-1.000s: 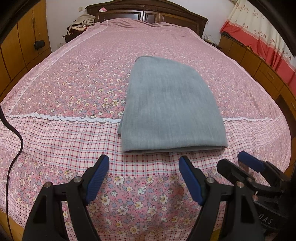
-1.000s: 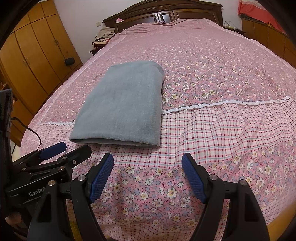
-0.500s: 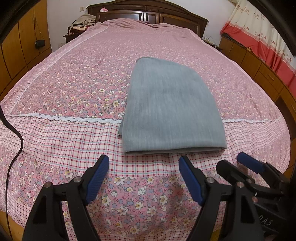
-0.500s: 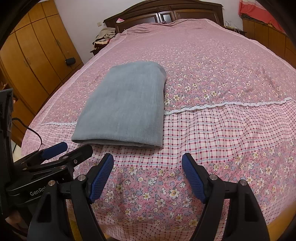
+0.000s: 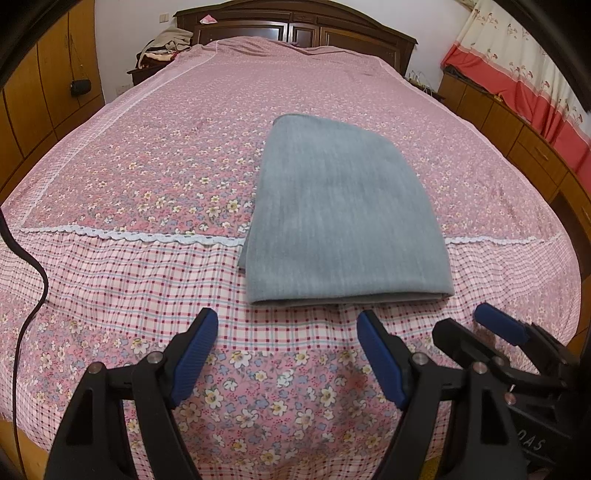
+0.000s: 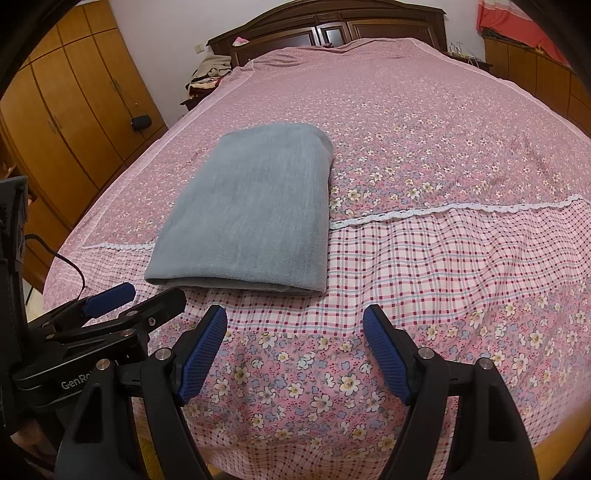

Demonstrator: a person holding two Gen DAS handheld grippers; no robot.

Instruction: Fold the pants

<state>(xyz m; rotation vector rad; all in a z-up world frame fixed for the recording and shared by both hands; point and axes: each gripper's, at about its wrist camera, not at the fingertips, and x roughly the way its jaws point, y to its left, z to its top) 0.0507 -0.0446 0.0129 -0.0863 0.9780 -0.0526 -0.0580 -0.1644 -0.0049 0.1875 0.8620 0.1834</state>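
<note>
The grey-blue pants [image 5: 343, 214] lie folded into a flat rectangle on the pink floral bedspread [image 5: 147, 166]; they also show in the right wrist view [image 6: 251, 214]. My left gripper [image 5: 286, 325] is open and empty, just short of the folded edge nearest me. My right gripper [image 6: 295, 325] is open and empty, beside the pants' near right corner. Each gripper shows in the other's view: the right one [image 5: 480, 328] at lower right, the left one [image 6: 147, 295] at lower left. Neither touches the pants.
A dark wooden headboard [image 5: 295, 26] stands at the far end. Wooden wardrobes [image 6: 74, 110] line the left side, low cabinets and a red curtain [image 5: 517, 74] the right. Clothes are piled on a nightstand [image 5: 166, 44]. A black cable [image 5: 33, 277] hangs at the left.
Both grippers have drifted very slightly back toward the foot of the bed; the pants lie still and both grippers stay open.
</note>
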